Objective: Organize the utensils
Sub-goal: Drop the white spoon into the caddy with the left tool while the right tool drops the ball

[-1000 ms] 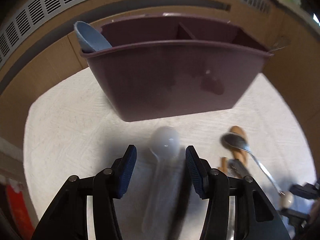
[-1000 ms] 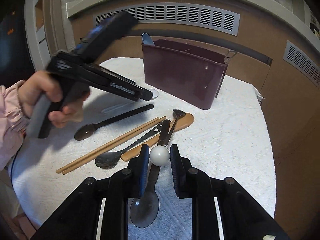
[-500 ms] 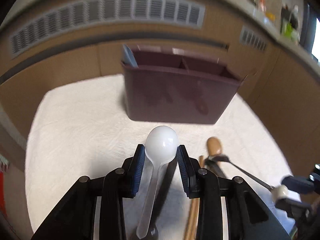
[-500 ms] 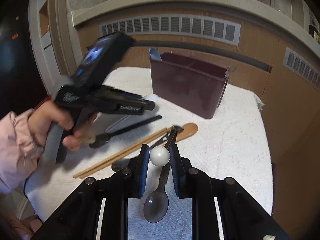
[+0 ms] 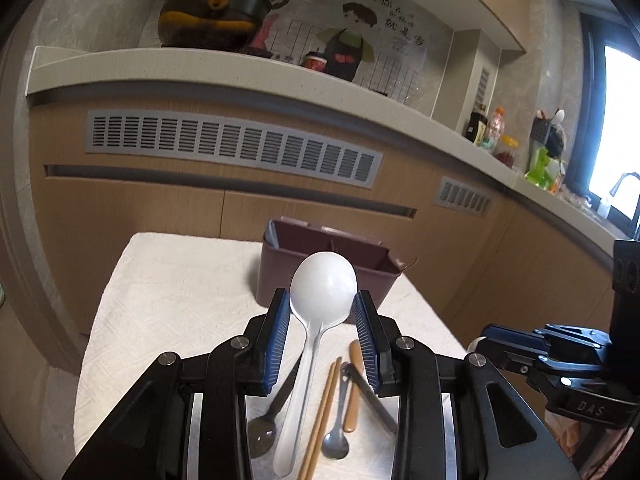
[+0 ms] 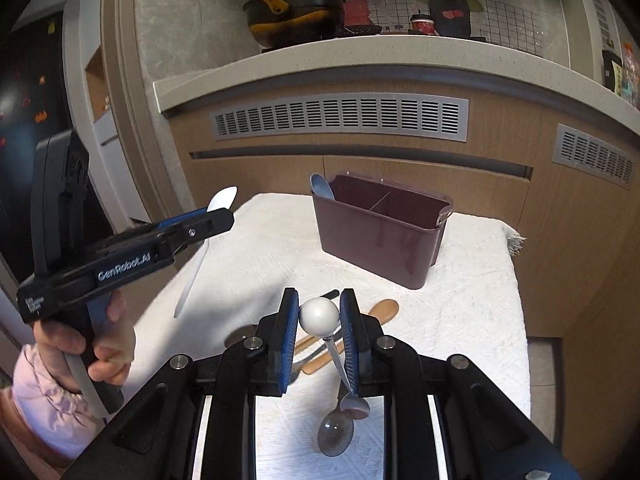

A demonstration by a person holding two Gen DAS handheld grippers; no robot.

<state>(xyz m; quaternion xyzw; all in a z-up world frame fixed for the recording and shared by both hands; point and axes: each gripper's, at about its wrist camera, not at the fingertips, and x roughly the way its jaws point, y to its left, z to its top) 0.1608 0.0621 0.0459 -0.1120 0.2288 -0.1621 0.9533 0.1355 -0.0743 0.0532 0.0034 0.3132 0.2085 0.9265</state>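
My left gripper (image 5: 322, 312) is shut on the bowl of a white plastic spoon (image 5: 320, 284) and holds it high above the table, handle hanging down; it also shows in the right wrist view (image 6: 220, 216). My right gripper (image 6: 319, 316) is shut on the white ball end (image 6: 319, 315) of a metal spoon (image 6: 354, 402), lifted off the cloth. The maroon divided utensil caddy (image 6: 380, 236) stands at the back of the table, with a blue spoon (image 6: 322, 186) in its left corner.
On the white cloth (image 5: 168, 288) lie a dark spoon (image 5: 262, 438), wooden chopsticks (image 5: 320, 424), a small metal spoon (image 5: 336, 444), a wooden spoon (image 6: 384, 308) and a translucent grey spoon (image 6: 334, 436). Wooden cabinets with vents stand behind the table.
My left gripper closed on the white spoon and lifted it up and back from the table. My right gripper rose with the ball-ended spoon.
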